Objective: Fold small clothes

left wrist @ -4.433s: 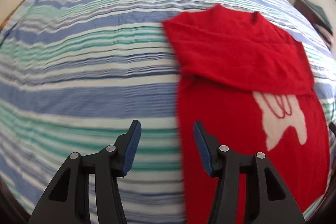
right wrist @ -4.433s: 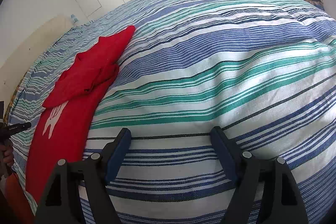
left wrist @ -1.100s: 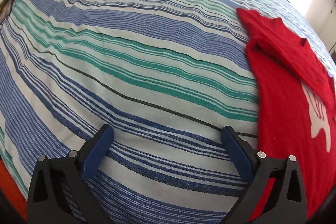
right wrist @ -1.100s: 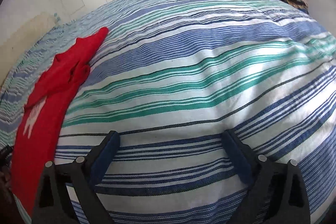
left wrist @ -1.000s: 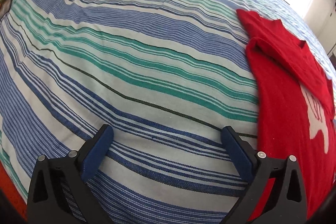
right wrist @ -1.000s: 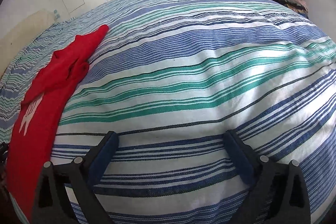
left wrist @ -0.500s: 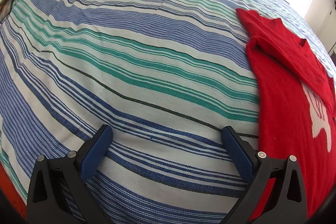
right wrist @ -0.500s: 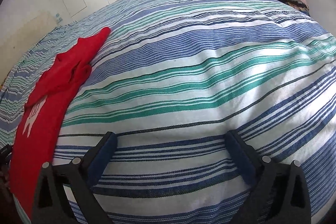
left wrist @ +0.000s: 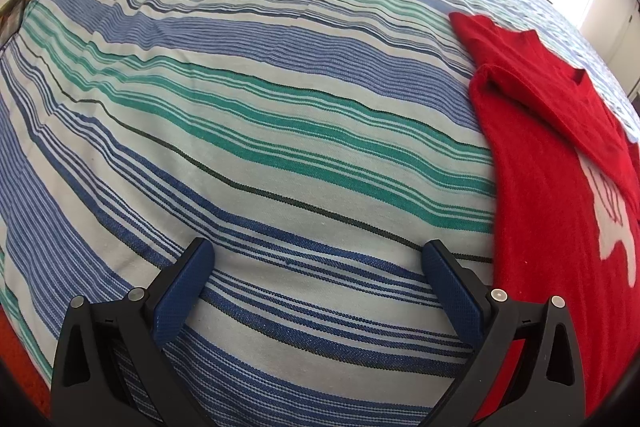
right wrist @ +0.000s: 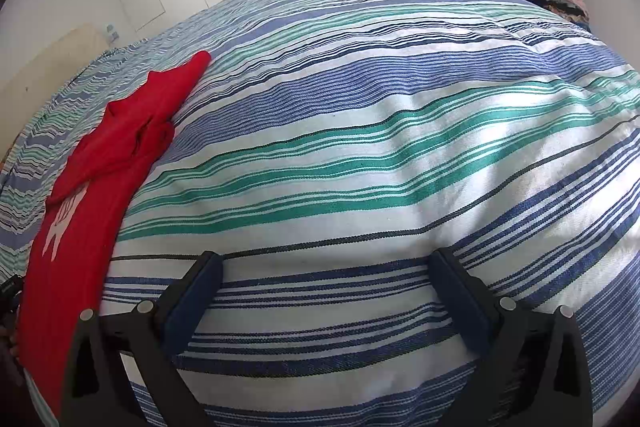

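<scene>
- Left wrist view: left hand-held gripper (left wrist: 318,259) spread wide, holding nothing, over bare striped bedspread (left wrist: 248,115) at lower centre. One red sweater (left wrist: 560,195) at right edge, top part folded down over its white motif, so likely mid-fold.
- Right wrist view: right hand-held gripper (right wrist: 326,273) also gaping, empty, lower centre. Same single sweater (right wrist: 92,195) along left edge, flat on the bed (right wrist: 380,131).
- Count: one garment, two grippers, both parked clear of it, probably between folds.
</scene>
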The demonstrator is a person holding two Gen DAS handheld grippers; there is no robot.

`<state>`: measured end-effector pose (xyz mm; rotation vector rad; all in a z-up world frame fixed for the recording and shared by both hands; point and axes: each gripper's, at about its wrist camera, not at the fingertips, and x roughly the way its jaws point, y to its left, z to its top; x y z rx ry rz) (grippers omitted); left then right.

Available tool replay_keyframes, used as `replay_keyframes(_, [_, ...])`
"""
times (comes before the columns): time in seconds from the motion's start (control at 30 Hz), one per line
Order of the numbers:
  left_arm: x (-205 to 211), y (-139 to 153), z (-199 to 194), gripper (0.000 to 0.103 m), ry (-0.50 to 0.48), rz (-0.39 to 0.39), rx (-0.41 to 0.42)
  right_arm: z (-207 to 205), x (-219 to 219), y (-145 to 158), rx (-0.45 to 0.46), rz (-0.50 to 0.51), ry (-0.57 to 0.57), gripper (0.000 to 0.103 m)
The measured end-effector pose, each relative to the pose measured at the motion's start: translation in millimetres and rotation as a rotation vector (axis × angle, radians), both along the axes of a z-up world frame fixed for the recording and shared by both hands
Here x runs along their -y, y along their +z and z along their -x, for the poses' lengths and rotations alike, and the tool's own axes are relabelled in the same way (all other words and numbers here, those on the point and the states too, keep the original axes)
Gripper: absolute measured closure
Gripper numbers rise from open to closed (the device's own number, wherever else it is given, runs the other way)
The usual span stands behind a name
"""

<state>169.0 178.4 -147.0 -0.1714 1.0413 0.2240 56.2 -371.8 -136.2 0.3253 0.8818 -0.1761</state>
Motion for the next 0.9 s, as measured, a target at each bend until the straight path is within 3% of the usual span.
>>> replay_keyframes(0.9, [1.8, -1.5, -0.3, 0.001, 0.0, -0.016, 0.0, 0.8, 1.1, 0.8, 0.0, 0.001, 0.0, 0.001])
